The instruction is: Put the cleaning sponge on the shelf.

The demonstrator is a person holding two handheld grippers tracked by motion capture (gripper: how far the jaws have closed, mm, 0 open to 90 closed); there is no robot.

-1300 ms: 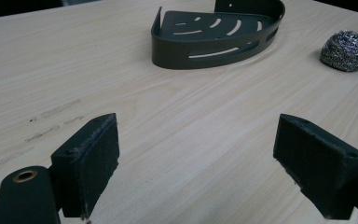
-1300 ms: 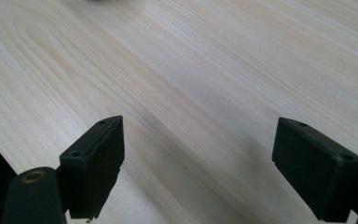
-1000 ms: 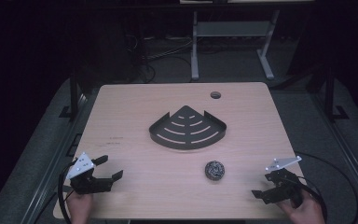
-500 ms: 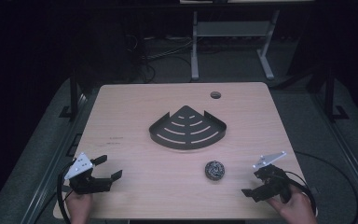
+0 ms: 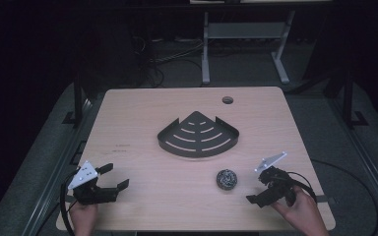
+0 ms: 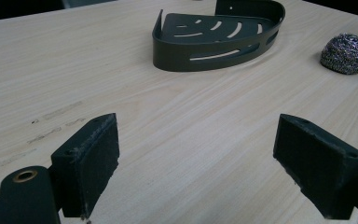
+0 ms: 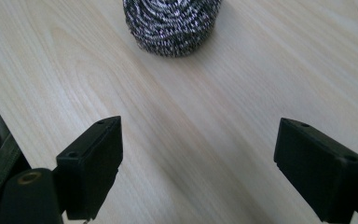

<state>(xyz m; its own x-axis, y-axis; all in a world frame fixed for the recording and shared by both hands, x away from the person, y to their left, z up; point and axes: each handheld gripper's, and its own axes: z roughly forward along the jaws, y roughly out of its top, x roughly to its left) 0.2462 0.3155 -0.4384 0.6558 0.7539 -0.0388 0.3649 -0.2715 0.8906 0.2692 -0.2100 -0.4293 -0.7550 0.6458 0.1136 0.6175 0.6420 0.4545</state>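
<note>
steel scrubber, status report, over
Right gripper jaws just been opening, nothing between them, short of steel scrubber. Left gripper open, empty. Scrubber on table, outside black rack. Path clear.

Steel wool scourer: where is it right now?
High view: the steel wool scourer lies on the table, front right, between the black corner caddy and the right gripper.

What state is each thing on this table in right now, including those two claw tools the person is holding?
Steel wool ball: lying loose on the table, untouched.
Black corner rack: flat on the table, empty.
Left gripper: open, holding nothing.
Right gripper: open, empty, aimed at the steel wool ball.
</note>
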